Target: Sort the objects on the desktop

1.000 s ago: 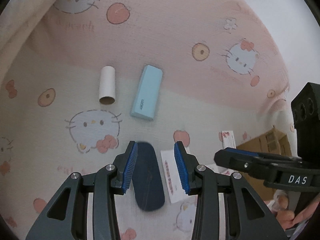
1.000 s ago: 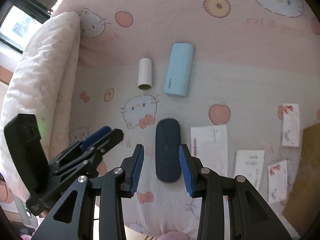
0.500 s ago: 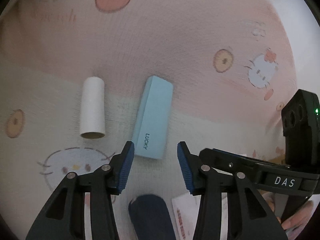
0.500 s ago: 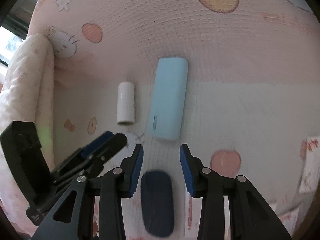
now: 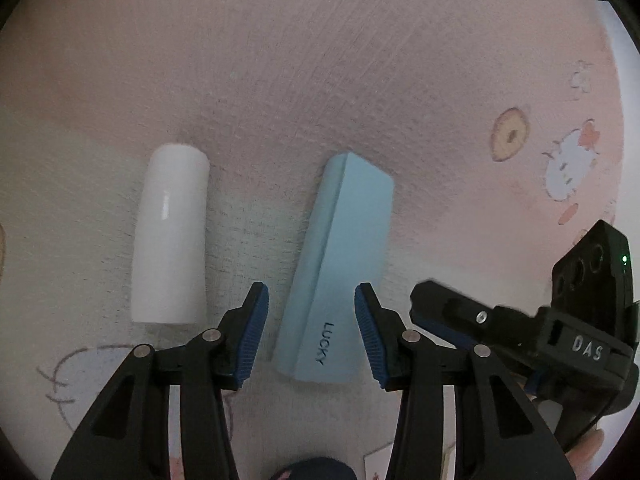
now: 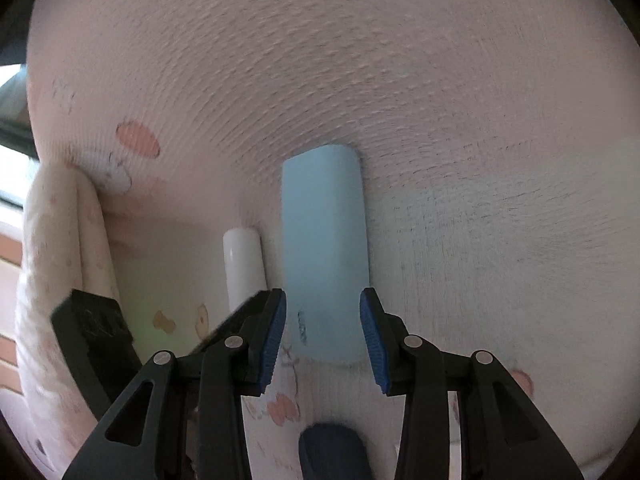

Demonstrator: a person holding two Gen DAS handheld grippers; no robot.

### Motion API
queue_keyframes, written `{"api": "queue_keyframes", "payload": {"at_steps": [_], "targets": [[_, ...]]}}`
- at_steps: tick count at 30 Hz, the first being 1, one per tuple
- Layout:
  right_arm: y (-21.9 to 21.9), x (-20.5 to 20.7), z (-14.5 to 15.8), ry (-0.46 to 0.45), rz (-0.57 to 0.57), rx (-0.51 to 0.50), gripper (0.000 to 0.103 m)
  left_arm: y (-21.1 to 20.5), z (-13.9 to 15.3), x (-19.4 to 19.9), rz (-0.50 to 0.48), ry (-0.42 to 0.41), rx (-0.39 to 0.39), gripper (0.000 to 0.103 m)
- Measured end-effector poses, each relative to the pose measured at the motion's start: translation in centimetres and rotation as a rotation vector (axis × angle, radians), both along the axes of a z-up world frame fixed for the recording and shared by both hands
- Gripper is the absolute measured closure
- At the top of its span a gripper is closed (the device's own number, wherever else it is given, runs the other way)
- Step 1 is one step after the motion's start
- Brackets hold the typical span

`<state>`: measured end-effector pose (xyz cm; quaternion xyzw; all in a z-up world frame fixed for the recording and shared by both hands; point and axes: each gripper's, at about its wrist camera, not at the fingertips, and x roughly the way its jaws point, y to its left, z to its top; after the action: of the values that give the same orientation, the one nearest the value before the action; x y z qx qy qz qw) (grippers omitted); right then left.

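Light-blue case [image 5: 340, 264]: lay flat on the cartoon-print cloth [image 5: 360, 60], long axis toward both cameras, suiting a grip across its width.
Left tongs [image 5: 311, 334]: wide, empty, straddling its near end.
Right tongs [image 6: 322, 336]: wide, empty, likewise aligned.
White tube [image 5: 172, 236]: just beside the case, apart.
Dark-blue case [image 6: 332, 452]: nearer, untouched.

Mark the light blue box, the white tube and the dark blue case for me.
light blue box [image 5: 340, 272]: left wrist view, middle of its top face.
white tube [image 5: 172, 236]: left wrist view, middle of its side.
dark blue case [image 6: 334, 452]: right wrist view, its visible end at the bottom edge.
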<state>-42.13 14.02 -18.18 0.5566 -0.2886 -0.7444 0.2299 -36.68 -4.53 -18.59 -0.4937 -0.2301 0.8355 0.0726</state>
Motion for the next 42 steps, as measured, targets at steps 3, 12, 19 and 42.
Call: {"api": "queue_keyframes", "payload": {"at_steps": [3, 12, 19, 42], "targets": [[0.5, -0.7, -1.7, -0.017, -0.057, -0.078, 0.051, -0.1, -1.1, -0.6, 0.014, -0.014, 0.031, 0.054], [1.1, -1.6, -4.8, -0.049, -0.171, -0.230, 0.050, -1.1, -3.4, -1.3, 0.092, -0.013, 0.237, 0.053], [0.4, -2.4, -5.9, -0.037, -0.199, -0.288, 0.050, -0.4, -3.7, -1.2, 0.095, 0.012, 0.246, 0.053], [1.8, 0.0, 4.6, 0.111, -0.176, -0.277, 0.066, 2.9, 7.5, 2.1, 0.030, 0.213, 0.224, 0.064]]}}
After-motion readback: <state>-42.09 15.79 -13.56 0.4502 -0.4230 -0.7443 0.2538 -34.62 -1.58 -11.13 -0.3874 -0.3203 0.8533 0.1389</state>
